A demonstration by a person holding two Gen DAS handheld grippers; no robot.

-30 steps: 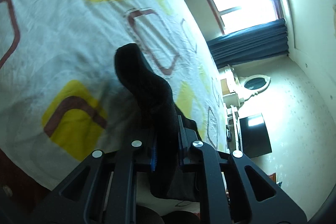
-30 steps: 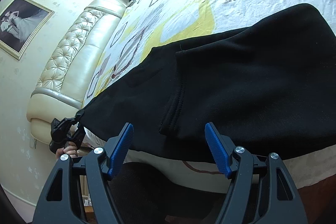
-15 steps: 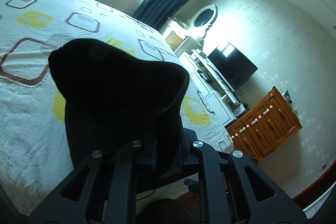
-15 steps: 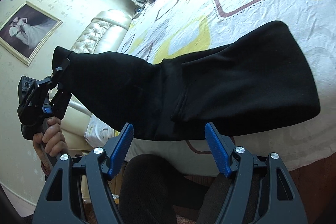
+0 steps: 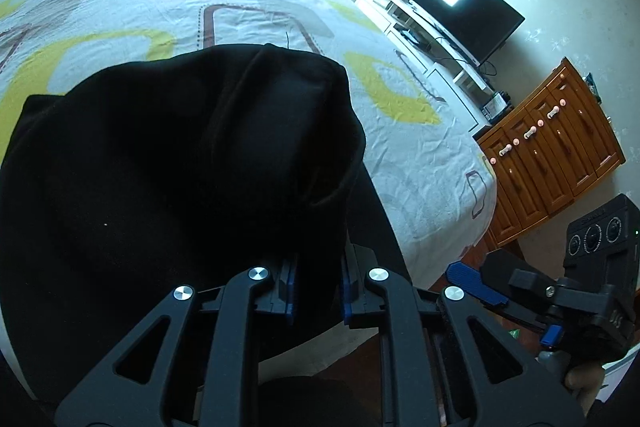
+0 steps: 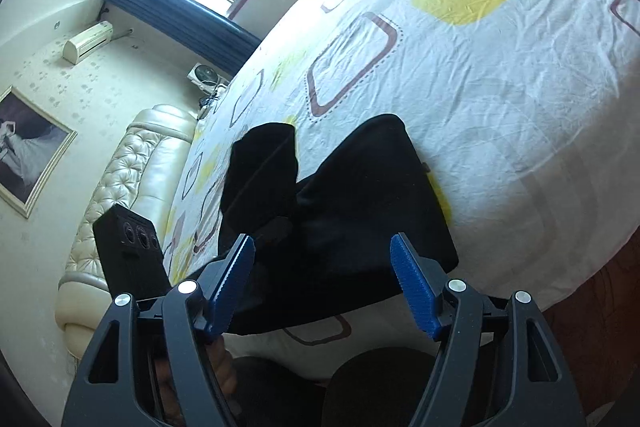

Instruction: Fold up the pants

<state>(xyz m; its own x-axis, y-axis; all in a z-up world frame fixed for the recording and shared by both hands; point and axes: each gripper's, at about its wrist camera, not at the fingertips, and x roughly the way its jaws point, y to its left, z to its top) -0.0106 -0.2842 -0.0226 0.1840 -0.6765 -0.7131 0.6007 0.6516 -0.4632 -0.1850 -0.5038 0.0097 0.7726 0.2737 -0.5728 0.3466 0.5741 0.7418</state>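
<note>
Left claw [image 5: 316, 291] grips pants [image 5: 180, 167] — right claw [image 6: 324, 283] wide.

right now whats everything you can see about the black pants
The black pants look like soft, thick knit with no print. They lie bunched near the edge of the bed, one part doubled over the rest. The left gripper is shut on a fold of them; the right gripper hovers open just short of them, touching nothing.

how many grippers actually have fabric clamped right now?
1. The left gripper is shut on the black pants at the bed's near edge. The right gripper is open, holding nothing, just short of them.
</note>
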